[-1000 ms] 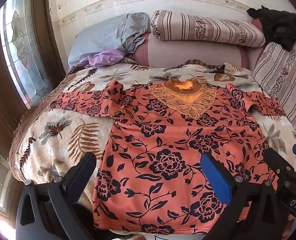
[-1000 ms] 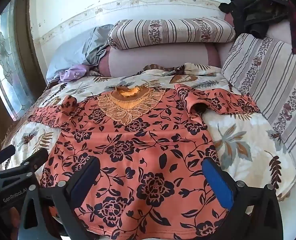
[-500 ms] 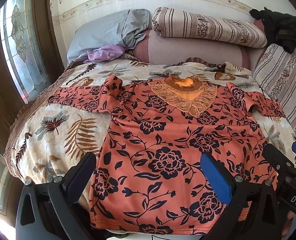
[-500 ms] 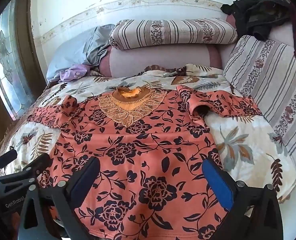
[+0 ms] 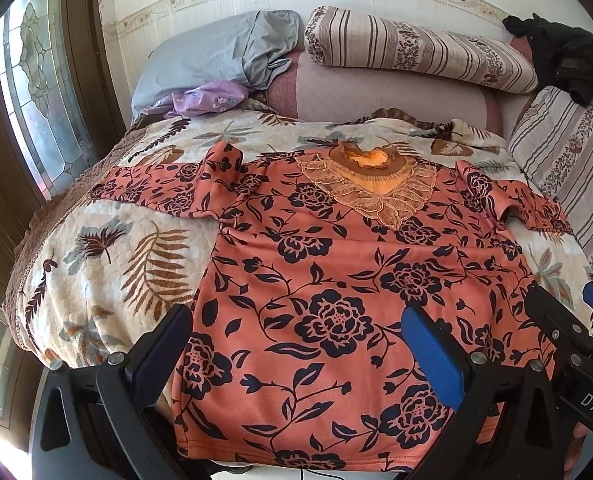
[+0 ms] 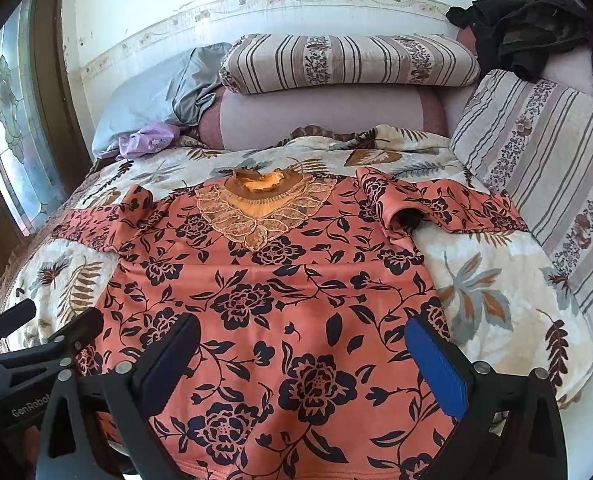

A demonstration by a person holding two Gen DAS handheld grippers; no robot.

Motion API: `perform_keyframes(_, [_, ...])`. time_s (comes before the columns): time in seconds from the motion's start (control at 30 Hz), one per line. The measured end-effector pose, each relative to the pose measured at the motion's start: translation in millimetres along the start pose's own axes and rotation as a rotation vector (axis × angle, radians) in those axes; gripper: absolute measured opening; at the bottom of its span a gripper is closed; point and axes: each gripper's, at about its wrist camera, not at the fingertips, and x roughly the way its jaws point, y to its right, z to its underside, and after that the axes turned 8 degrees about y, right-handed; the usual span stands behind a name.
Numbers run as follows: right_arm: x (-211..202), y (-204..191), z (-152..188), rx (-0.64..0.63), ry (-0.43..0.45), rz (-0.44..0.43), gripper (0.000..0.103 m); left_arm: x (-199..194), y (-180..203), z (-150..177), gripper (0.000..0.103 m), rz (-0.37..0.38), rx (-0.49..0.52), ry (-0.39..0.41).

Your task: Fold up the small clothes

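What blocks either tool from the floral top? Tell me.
Nothing visible. The floral top lies spread flat on the bedspread, and both the left tool and right tool hover open directly over its lower part.

Left hand-held gripper fills the lower frame, jaws spread wide, empty. Right hand-held gripper likewise wide apart, at lower frame.

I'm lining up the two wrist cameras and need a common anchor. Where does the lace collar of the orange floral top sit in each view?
Left wrist view: the lace collar sits right of centre, in the upper half.
Right wrist view: the lace collar sits left of centre, just above the middle.
Shared landmark: the striped pillow lies beyond the collar on the headboard cushion in both views.
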Motion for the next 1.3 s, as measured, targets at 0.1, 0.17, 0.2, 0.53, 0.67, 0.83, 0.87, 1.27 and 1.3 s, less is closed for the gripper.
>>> perform_keyframes(0.1, [1.9,-1.2,-0.8,-0.004,-0.002,-0.002,0.103,1.9,-0.3,0.8,0.103,-0.002,0.001,-0.004])
perform_keyframes(0.17, [3.0,-1.2,-1.1,-0.004,-0.003,-0.003,0.103,2.7,-0.6,0.8,0.103,-0.003,0.001,-0.006])
perform_keyframes(0.2, [3.6,-1.3,-1.5,-0.003,-0.005,-0.004,0.103,3.3,-0.6,0.8,0.103,-0.003,0.001,-0.007])
perform_keyframes(0.53, [9.1,-1.4,-4.0,-0.001,-0.006,-0.009,0.103,8.8,1.6,-2.3,0.103,-0.005,0.008,-0.013])
perform_keyframes(0.67, [12.1,-0.9,-4.5,0.0,-0.007,-0.011,0.103,11.4,2.8,-2.9,0.103,-0.008,0.009,-0.017])
perform_keyframes(0.83, [16.9,0.1,-5.0,0.001,-0.012,-0.012,0.103,13.6,2.2,-3.2,0.103,-0.01,0.01,-0.022])
perform_keyframes(0.87, [18.1,0.3,-4.9,0.002,-0.013,-0.014,0.103,14.7,2.0,-3.6,0.103,-0.011,0.01,-0.023])
perform_keyframes(1.27, [30.9,1.1,-6.4,0.004,-0.016,-0.021,0.103,25.6,9.1,-8.4,0.103,-0.016,0.025,-0.031])
perform_keyframes(1.3, [32.6,0.7,-6.4,0.005,-0.017,-0.021,0.103,27.0,9.9,-9.2,0.103,-0.018,0.026,-0.032])
